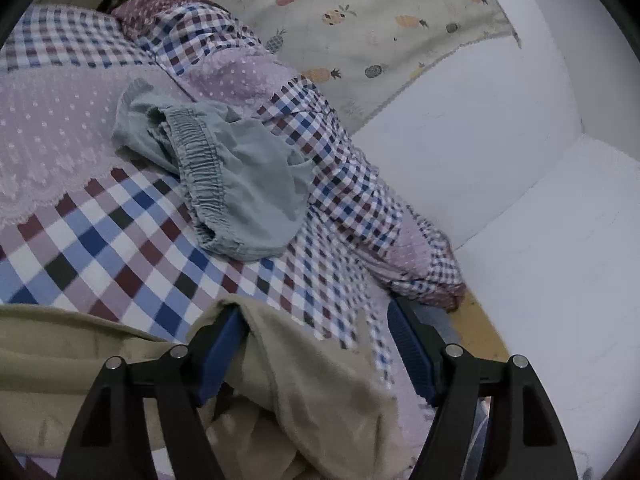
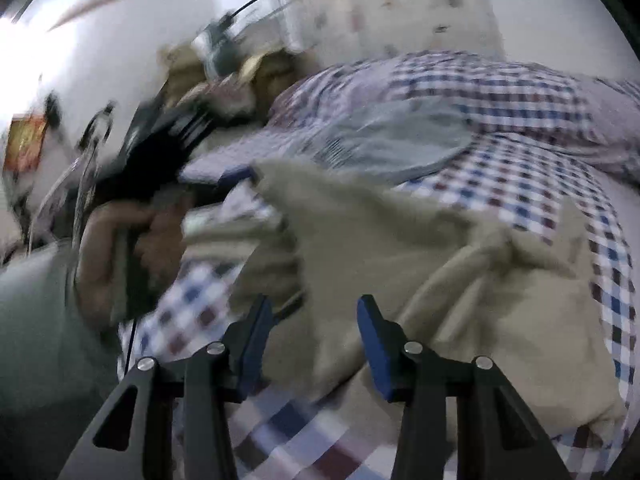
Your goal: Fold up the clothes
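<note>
- Lying rumpled on the checked sheet (image 1: 120,240) of the bed, the beige garment (image 1: 80,360) fills the near foreground of the left wrist view; its cloth is plain and soft, with a stitched hem running along one folded edge.
- A fold of it drapes over the left gripper (image 1: 316,344), whose jaws stand wide apart; one blue pad (image 1: 224,352) is partly under the cloth, the other is bare, so nothing is clamped.
- In the right wrist view (heavily blurred) the same beige garment (image 2: 400,264) spreads in creased ridges across the sheet (image 2: 560,184).
- The right gripper (image 2: 316,340) has its jaws spread, with beige cloth showing in the gap; whether the pads touch it I cannot tell.
- Farther back lie grey-green shorts (image 1: 240,184), crumpled, with a gathered elastic waistband, resting on the sheet beside a bunched checked and dotted quilt (image 1: 340,168).
- A pineapple-print cloth (image 1: 380,20) covers the far corner by the white wall (image 1: 500,140).
</note>
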Demonstrator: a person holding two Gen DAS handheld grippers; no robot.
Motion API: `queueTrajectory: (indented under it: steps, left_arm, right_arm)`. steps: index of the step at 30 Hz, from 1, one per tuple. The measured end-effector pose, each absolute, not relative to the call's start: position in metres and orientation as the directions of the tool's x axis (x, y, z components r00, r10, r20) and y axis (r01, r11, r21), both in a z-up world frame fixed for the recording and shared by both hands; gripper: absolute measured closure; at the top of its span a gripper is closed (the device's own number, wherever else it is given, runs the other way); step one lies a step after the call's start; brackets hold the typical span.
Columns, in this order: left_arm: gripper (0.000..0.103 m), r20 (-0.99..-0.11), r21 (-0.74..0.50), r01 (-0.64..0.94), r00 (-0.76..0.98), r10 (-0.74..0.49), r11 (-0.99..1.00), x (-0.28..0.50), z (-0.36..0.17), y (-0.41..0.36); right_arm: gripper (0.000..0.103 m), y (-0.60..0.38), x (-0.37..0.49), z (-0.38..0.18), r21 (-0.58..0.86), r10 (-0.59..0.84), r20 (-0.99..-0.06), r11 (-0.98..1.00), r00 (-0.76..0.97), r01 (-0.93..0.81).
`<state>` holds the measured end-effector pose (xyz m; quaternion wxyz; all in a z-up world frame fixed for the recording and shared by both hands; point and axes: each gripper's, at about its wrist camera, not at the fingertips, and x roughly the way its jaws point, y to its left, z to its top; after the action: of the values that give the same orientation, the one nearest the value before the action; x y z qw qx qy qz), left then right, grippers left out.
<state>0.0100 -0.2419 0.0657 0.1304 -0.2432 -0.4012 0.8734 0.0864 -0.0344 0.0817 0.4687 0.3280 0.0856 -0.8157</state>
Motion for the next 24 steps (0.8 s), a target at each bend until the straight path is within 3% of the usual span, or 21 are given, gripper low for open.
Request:
queueTrajectory:
  steps: [2, 7, 11, 19, 24]
  left_arm:
    - [0.026, -0.355, -0.73, -0.023, -0.841, 0.408, -0.683, 0.01, 0.069, -0.239]
    - [0.024, -0.576, -0.567, -0.015, -0.708, 0.409, -0.824, 0.008, 0.058, -0.215]
    - [0.024, -0.589, -0.475, -0.102, -0.701, 0.402, -0.874, 0.038, 0.059, -0.188]
    - [0.024, -0.594, -0.265, -0.297, -0.699, 0.398, -0.917, 0.102, 0.065, -0.13]
    - [0.026, -0.631, 0.018, -0.441, -0.701, 0.332, -0.897, 0.127, 0.057, -0.064]
  right_arm:
    - [0.056, -0.031, 0.09, 0.077, 0.174, -0.709, -0.626, -0.534, -0.326, 0.827]
    - [0.056, 0.002, 0.068, 0.077, 0.295, -0.722, -0.588, -0.61, -0.364, 0.735]
    - [0.054, 0.015, 0.047, 0.074, 0.39, -0.731, -0.58, -0.637, -0.36, 0.665]
    - [0.054, 0.062, 0.051, 0.086, 0.404, -0.707, -0.522, -0.697, -0.476, 0.592]
    - [0.053, 0.126, 0.041, 0.09, 0.456, -0.633, -0.5, -0.773, -0.591, 0.441]
